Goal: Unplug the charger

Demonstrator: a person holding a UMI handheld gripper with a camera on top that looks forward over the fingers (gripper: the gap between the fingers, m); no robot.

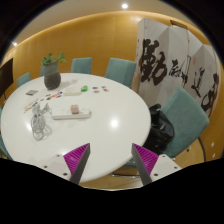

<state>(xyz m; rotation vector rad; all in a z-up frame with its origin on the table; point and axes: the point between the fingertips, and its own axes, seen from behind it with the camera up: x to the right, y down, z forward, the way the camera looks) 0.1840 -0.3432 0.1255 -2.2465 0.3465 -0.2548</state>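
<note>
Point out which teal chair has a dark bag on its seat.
The teal chair right of the round white table, nearest the gripper; a black bag sits on it. The chairs beyond the table show none.

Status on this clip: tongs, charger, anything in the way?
Tongs open, empty, at near table edge. Power strip with white cable mid-table, beyond the tongs, untouched. Path clear; potted plant far side.

One round white table (85,130) fills the middle of the frame. Four teal chairs ring it: one at the far left (22,79), two at the top (82,66) (121,70), one at the right (186,112). One potted plant (51,72) stands at upper left. Two pink gripper pads show at the bottom (75,156) (146,157).
</note>
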